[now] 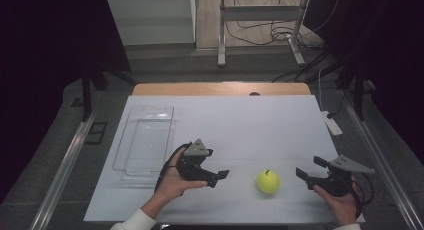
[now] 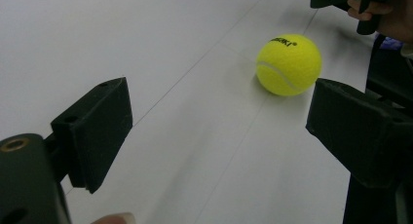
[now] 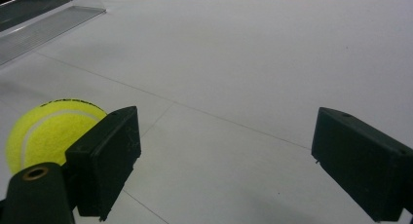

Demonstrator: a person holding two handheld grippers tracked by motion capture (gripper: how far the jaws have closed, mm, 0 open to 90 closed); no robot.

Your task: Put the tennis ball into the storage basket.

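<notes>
Pretty dark room overall, black curtains (image 1: 45, 65) hanging on the left and right sides. The table (image 1: 220, 88) is light wood at its far edge, with a white sheet (image 1: 240, 125) over most of the top. Grey carpet-ish floor (image 1: 45, 155) around it, and metal rails (image 1: 62, 172) run along both sides. Far back there's a metal stand (image 1: 260, 20) on a lighter floor with a mess of black cables (image 1: 280, 35) lying around its legs. White power strip (image 1: 332, 124) sits off the table's right edge.

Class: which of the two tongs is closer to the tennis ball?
The left tongs: the tennis ball lies just beyond their tips; the right tongs sit slightly farther off.
</notes>
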